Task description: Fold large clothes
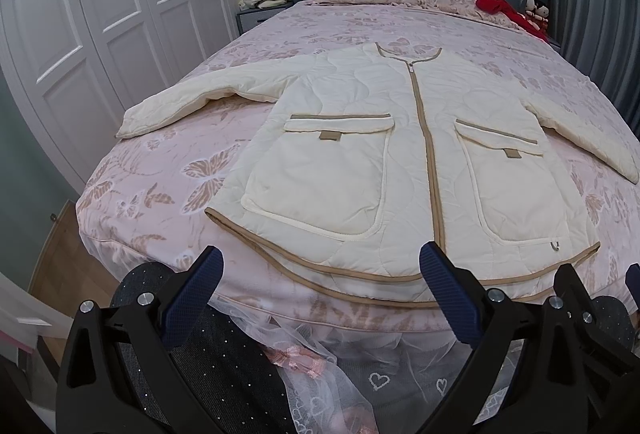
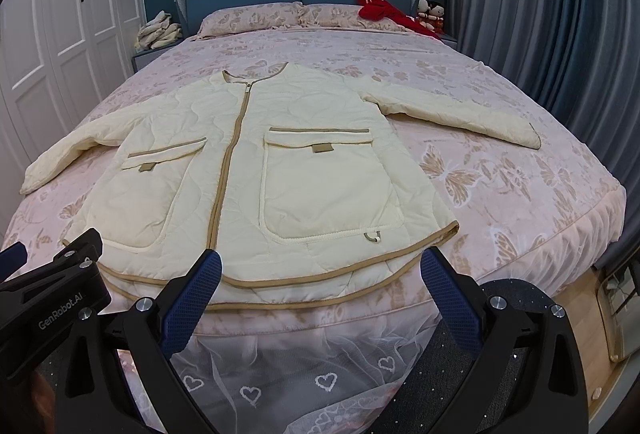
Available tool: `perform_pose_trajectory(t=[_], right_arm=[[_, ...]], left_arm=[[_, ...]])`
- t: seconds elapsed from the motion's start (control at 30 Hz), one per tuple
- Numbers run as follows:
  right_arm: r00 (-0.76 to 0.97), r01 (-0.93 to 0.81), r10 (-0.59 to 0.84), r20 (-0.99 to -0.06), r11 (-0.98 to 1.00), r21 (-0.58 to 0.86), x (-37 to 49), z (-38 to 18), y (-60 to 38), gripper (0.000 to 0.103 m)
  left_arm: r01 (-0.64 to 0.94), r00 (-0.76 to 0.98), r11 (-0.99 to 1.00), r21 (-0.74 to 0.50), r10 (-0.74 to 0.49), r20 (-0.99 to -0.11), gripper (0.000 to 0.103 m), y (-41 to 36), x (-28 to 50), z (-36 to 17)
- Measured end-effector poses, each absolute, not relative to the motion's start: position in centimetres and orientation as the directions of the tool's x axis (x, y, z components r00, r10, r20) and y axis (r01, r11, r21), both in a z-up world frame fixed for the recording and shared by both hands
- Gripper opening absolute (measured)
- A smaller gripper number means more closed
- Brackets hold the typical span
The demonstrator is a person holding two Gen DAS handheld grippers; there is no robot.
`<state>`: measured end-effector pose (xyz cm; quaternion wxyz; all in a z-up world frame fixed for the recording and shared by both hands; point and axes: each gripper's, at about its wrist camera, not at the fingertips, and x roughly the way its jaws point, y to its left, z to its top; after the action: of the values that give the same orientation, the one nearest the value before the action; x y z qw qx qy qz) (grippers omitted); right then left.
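On the bed (image 1: 168,169) the cream jacket (image 1: 360,153) lies flat, zipped, sleeves spread; no fold is made yet. We hold left gripper (image 1: 320,282) and right gripper (image 2: 320,282) wide open, empty, near its hem.

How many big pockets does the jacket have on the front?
2. One pocket sits left of the zipper and one pocket right of it, both low on the cream jacket. Its back is hidden.
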<state>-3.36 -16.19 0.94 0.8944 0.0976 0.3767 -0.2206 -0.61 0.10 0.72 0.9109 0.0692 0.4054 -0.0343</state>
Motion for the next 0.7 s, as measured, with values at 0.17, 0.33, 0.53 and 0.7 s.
perform_pose_trajectory(t=[0.17,0.33,0.53,0.7], right_arm=[[0.617,0.469,-0.322,-0.718,0.883,0.008,-3.31,0.97,-16.23,0.098],[0.617,0.469,-0.320,-0.719,0.883,0.009,-3.34,0.89,-16.29,0.098],[0.616,0.469,-0.320,-0.720,0.883,0.009,-3.32,0.77,-16.20,0.098],[0.612,0.471,-0.317,-0.724,0.882,0.012,-3.32,0.36,-16.18,0.098]], left_arm=[[0.119,0.669,0.988,0.098,-0.007,-0.743,0.096,0.15,-0.64,0.69],[0.119,0.669,0.988,0.098,-0.007,-0.743,0.096,0.14,-0.63,0.65],[0.117,0.666,0.988,0.096,-0.006,-0.746,0.095,0.57,-0.60,0.36],[0.116,0.663,0.989,0.095,-0.005,-0.749,0.095,0.73,-0.68,0.13]])
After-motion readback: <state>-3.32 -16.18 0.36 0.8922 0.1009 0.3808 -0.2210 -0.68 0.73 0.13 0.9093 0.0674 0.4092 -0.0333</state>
